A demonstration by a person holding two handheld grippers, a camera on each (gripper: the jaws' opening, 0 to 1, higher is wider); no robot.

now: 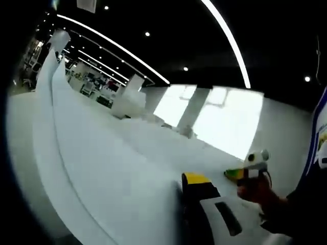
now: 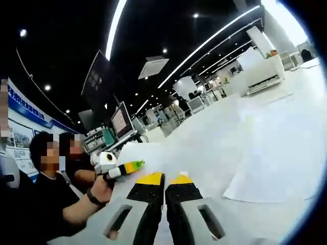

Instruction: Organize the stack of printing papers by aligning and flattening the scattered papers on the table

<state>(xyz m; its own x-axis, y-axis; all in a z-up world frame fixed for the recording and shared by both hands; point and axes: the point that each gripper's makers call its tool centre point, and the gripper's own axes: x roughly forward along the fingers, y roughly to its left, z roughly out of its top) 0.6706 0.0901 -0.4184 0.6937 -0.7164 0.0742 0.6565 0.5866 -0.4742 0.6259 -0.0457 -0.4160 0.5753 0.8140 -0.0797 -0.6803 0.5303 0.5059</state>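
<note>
A stack of white printing papers [image 1: 117, 168] rises in a curve across the left gripper view, its edges fanned along the left side. My left gripper [image 1: 186, 179] is shut on it: one yellow-tipped jaw shows on the sheets' right face, the other is hidden behind them. In the right gripper view my right gripper [image 2: 165, 179] is shut, its yellow tips pressed together just before the white papers [image 2: 255, 148], which spread ahead and to the right; no sheet shows between them. The right gripper [image 1: 244, 173] comes in at the papers' right edge, and the left gripper [image 2: 118, 167] shows in a hand.
A person's hand [image 2: 100, 193] and arm hold the left gripper at lower left, with two seated people [image 2: 51, 168] behind. Monitors [image 2: 121, 120] and benches stand further back. A white table [image 1: 240, 132] stretches off behind the papers.
</note>
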